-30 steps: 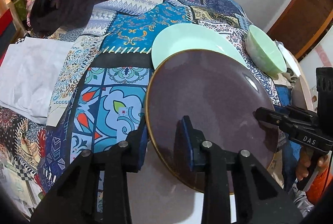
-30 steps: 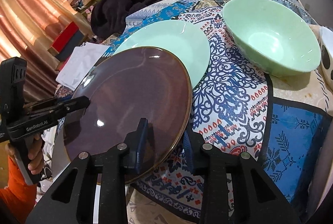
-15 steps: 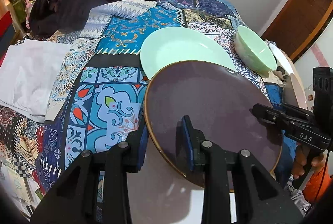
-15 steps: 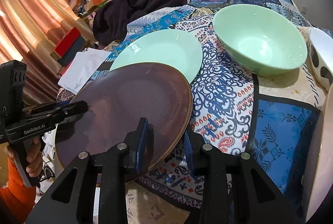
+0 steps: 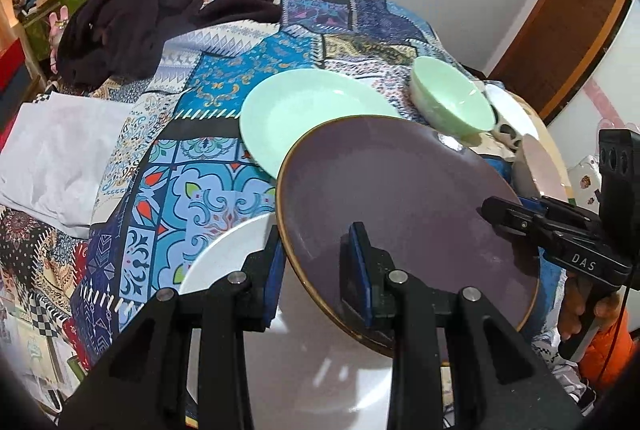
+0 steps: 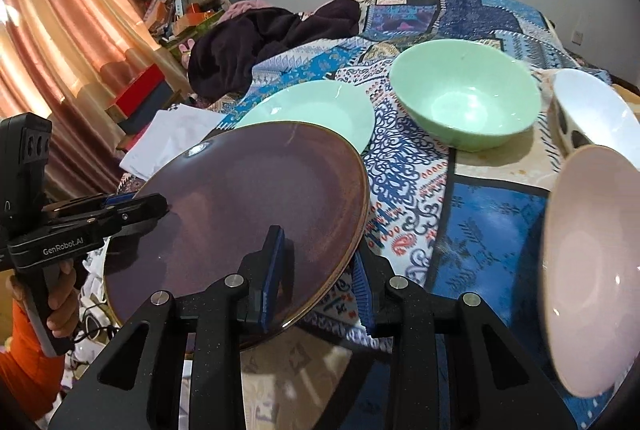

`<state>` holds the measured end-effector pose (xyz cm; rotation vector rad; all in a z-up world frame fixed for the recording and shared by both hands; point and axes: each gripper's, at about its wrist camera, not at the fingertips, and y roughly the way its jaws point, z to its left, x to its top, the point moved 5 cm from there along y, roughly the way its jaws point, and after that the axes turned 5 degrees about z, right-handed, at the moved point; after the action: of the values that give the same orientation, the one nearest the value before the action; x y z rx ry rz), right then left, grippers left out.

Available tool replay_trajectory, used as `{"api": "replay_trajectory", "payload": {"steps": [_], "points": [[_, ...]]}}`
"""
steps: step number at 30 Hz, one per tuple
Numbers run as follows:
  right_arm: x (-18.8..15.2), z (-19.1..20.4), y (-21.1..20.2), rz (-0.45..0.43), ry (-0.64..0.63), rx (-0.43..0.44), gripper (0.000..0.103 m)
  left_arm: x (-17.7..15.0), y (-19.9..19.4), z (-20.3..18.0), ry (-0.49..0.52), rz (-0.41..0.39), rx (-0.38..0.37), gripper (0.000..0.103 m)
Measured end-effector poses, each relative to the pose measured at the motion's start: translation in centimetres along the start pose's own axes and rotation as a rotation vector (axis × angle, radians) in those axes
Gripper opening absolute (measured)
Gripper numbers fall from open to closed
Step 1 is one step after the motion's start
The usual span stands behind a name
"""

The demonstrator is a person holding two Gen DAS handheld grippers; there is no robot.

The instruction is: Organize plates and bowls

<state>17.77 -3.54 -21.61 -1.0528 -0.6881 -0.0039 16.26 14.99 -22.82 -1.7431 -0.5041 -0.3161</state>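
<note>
Both tools clamp opposite edges of the dark purple plate (image 5: 404, 214), a glossy disc with a thin golden rim, held tilted above the patterned bedspread (image 5: 224, 90). The left hand-held gripper (image 5: 316, 262) pinches its near-left rim; the right hand-held gripper (image 6: 316, 270) pinches the other side. Beyond the plate lie a mint-green plate (image 6: 316, 110) and a mint-green bowl (image 6: 464, 106), apart from each other. A white plate (image 5: 224, 262) lies under the left tool. A pale pink bowl (image 6: 592, 270) stands right of the right tool.
</note>
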Motion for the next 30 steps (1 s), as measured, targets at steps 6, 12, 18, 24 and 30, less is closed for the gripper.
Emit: {"api": "replay_trajectory", "payload": {"steps": [6,12,18,24,30], "points": [[-1.0,-0.5,-2.0,-0.025,0.010,-0.011,0.029,-0.7,-1.2,-2.4,0.036,-0.011,-0.004,0.030],[-2.4,-1.6,-3.7,-0.041,0.032,-0.027,0.029,-1.7,-1.7,-4.8,0.060,-0.010,-0.019,0.030],[-3.7,-2.9,-4.5,-0.043,0.059,-0.040,0.029,-2.6,-1.4,-6.8,0.081,0.006,-0.029,0.030],[-5.0,-4.1,-4.8,-0.032,0.081,-0.050,0.029,-3.3,-0.2,-8.2,0.094,0.036,-0.040,0.030],[-6.2,-5.1,-4.4,-0.009,0.102,-0.055,0.029,-3.9,1.2,-9.0,0.101,0.077,-0.045,0.030]]}}
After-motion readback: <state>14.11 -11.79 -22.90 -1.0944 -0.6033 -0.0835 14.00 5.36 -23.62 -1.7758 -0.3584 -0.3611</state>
